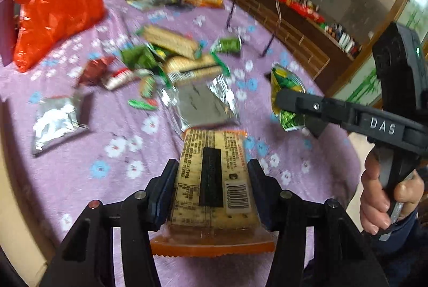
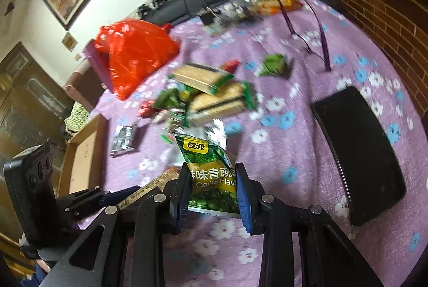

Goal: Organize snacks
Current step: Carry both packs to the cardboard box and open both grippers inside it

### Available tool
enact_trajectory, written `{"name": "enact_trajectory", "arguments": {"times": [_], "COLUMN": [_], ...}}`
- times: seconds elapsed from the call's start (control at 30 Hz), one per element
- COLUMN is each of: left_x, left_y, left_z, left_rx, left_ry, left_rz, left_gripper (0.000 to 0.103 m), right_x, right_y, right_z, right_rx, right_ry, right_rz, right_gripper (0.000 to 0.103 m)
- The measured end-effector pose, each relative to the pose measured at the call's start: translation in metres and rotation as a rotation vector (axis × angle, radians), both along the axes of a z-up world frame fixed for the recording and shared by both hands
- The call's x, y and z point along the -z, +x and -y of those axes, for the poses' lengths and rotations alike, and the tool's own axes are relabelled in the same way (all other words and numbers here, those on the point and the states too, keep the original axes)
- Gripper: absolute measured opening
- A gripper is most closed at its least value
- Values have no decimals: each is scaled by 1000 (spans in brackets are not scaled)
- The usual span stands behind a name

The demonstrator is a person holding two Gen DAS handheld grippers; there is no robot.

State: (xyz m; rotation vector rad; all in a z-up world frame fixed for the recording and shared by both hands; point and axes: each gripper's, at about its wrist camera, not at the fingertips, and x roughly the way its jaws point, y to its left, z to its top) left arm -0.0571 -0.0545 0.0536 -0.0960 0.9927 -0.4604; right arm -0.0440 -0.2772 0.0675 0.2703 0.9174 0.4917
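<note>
My left gripper (image 1: 212,162) is shut on an orange-edged cracker pack (image 1: 211,196), barcode side up, held above the purple flowered cloth (image 1: 112,180). My right gripper (image 2: 211,166) is shut on a green garlic-flavour pea packet (image 2: 208,161), also lifted off the cloth. In the left wrist view the right gripper (image 1: 289,99) shows at the right with the pea packet (image 1: 283,78) in its tips and a hand on its handle. In the right wrist view the left gripper (image 2: 107,197) and its cracker pack (image 2: 149,186) sit at the lower left.
A loose pile of cracker packs (image 1: 171,42) and small green and red packets lies mid-table. Silver packets (image 1: 56,121) lie nearer. A red plastic bag (image 2: 133,54) stands at the back left, a black tray (image 2: 358,150) at the right, a cardboard box (image 2: 85,153) at the left edge.
</note>
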Motion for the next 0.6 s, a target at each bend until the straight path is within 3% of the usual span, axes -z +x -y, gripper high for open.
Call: {"name": "enact_trajectory", "arguments": {"times": [0.3,0.6], "left_x": [-47,-88], "left_y": [-21,-45], "left_z": [-70,-179], "left_rx": [-138,-358], "left_ry": [-44,-63], "left_rz": [115,220], "left_gripper": [52,52], "right_x": [-40,-71], "right_y": [-9,-12], "right_z": [-37,-127], "right_rx": [-80,-260], "right_ry": [4,-5], "right_rz": [62,75], "right_gripper": [34,34]}}
